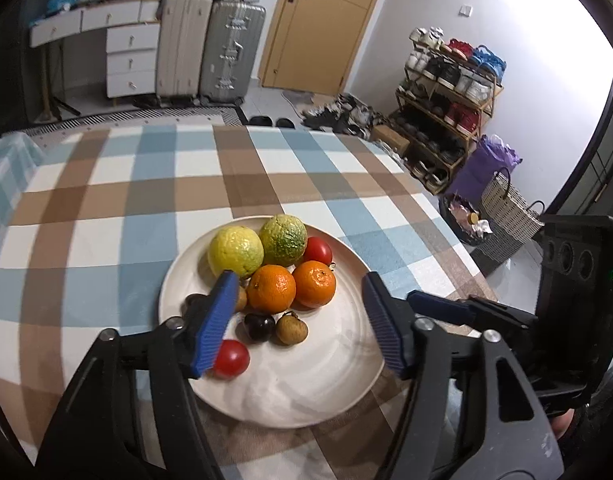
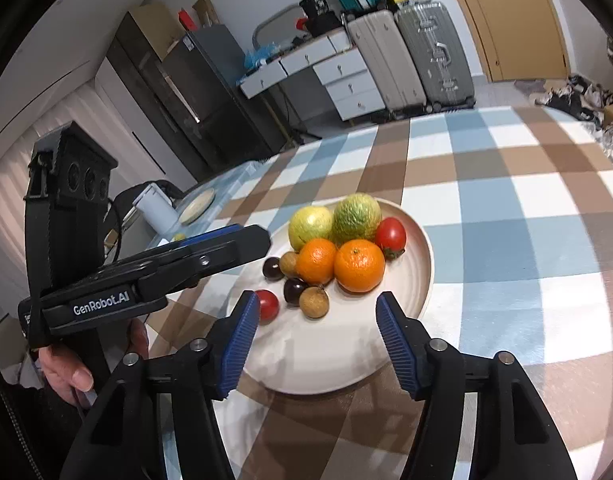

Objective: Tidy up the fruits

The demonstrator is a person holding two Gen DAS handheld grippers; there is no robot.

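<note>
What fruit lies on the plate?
On the plate: two oranges, a yellow and a green citrus, two tomatoes, two longans, two dark fruits. Anything beneath the pile is hidden.

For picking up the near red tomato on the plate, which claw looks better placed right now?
Probably left. The left claw is open, and its left finger already overlaps the near red tomato on the plate. The right claw, also open, frames bare plate, with that tomato at its left fingertip.
</note>
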